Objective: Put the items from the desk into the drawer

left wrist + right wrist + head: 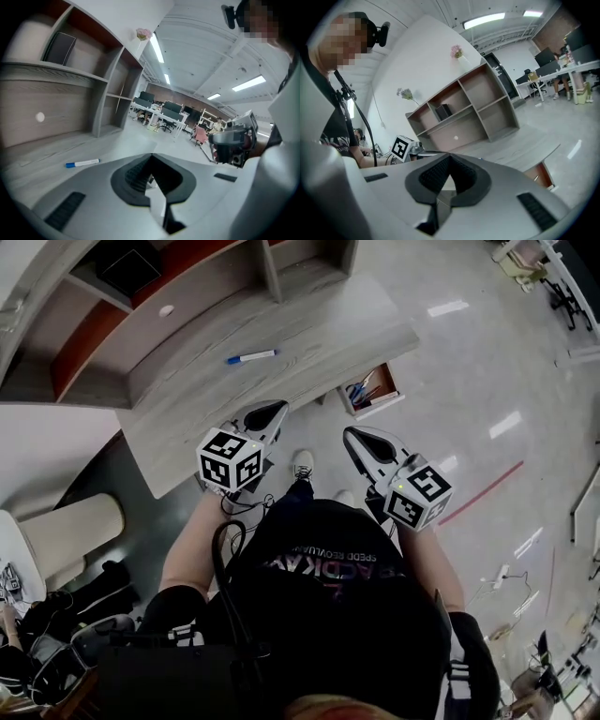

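L gripper [271, 412]: jaws pressed together, nothing between them; the L gripper view shows the pads meeting at the tip. In the head view its tip sits at the desk's front edge, w/ the marker cube back over the person's forearm. R gripper [355, 435]: jaws also together and empty per the R gripper view. It hangs over bare floor [469, 362], off the desk, just below the drawer in the frame. The grippers are apart, w/ the person's shoe [302, 463] on the floor between them.

Task item: blue-capped marker [251, 356] lies flat on the desk top [309, 310], mid-surface. It is well clear of the front edge and of the shelf unit [94, 296] at the back. There is bare wood all round it, nothing touching.

Drawer [391, 388] is pulled open. It sticks out from under the desk's front edge near the R corner, and pens or similar lie inside (too small to ID).

Desk front edge runs diagonally, lower L to upper R, and ends in a corner past the drawer. Wide open floor lies R of the desk and drawer, w/ a red line [483, 491] on it further R. L of the person there is a pale cylinder [70, 531] and cable clutter, so it's tighter there.
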The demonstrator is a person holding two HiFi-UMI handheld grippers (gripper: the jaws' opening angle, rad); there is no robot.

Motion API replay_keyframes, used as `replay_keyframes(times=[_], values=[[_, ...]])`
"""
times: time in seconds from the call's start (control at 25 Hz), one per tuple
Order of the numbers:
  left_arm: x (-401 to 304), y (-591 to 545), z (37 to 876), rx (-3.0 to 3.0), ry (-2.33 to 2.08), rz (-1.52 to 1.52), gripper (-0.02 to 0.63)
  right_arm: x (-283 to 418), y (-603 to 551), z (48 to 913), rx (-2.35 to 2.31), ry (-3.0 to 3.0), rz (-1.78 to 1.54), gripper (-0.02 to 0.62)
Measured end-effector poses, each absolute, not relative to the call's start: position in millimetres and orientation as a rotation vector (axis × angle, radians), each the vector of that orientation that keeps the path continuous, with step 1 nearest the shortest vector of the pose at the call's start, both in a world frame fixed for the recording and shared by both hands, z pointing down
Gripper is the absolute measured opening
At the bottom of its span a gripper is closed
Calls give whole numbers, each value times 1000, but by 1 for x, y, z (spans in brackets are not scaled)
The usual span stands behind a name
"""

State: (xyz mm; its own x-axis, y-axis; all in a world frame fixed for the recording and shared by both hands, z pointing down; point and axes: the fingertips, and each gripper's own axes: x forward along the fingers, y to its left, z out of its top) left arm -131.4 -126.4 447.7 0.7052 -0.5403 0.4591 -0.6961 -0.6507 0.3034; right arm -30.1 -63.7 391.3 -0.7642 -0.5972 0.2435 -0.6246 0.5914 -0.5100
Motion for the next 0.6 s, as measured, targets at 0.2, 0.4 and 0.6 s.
replay_keyframes(times=[0.2, 0.4, 0.6], values=[[-154, -164, 468, 2441, -1006, 543, 11, -28, -71, 395, 1114, -2728, 934, 17], [-173, -194, 492, 2452, -1043, 688, 12, -28, -76, 401, 1167, -2693, 972, 17], [-193, -228, 512, 2474, -1086, 858, 12, -31, -79, 406, 1197, -2658, 1010, 17]])
